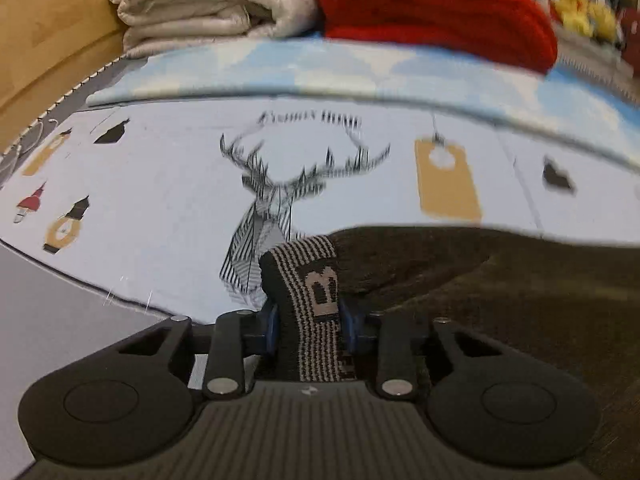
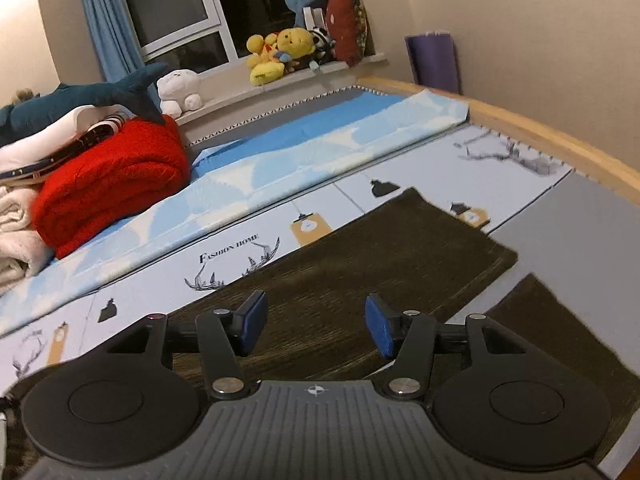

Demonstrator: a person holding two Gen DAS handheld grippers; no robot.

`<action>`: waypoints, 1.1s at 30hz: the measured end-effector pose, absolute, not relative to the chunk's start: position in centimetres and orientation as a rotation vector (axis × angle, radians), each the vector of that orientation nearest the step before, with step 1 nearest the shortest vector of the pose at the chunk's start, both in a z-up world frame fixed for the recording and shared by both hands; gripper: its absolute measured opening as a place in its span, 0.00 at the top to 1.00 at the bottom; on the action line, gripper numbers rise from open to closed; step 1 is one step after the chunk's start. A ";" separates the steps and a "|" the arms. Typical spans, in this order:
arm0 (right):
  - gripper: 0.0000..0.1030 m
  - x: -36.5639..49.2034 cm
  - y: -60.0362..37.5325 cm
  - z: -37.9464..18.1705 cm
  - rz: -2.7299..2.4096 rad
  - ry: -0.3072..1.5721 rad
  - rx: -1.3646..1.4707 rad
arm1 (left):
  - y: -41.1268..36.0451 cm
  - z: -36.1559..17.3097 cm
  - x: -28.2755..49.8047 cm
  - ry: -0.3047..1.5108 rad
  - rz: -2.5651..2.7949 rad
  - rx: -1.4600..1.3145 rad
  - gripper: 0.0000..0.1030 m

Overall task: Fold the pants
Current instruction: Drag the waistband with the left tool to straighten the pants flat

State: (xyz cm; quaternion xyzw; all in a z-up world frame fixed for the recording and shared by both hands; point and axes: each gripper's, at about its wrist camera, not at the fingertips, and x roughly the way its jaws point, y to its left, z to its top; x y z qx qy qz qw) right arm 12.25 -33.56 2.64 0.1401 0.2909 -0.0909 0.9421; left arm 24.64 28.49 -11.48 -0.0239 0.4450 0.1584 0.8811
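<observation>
Pants (image 2: pixel 360 256) — dark brown, spread flat on your printed bed sheet (image 2: pixel 248 248), both legs stretching away from you. Your left gripper (image 1: pixel 308 320) is clamped on the striped waistband (image 1: pixel 308 280), lifting it off the sheet. Your right gripper (image 2: pixel 316 326) hangs above the fabric — pads apart, nothing between them. Red blanket (image 2: pixel 116 188) lies well apart.

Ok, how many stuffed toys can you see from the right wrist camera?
At least 4: a blue shark on the folded pile at left, a white plush on the windowsill beside it, and a yellow plush with a smaller yellow one farther along. Others may be hidden in that cluster.
</observation>
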 end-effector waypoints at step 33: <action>0.46 5.7 -32.1 2.9 -0.127 0.604 0.119 | 26.3 -11.1 6.6 1.222 0.106 0.046 0.34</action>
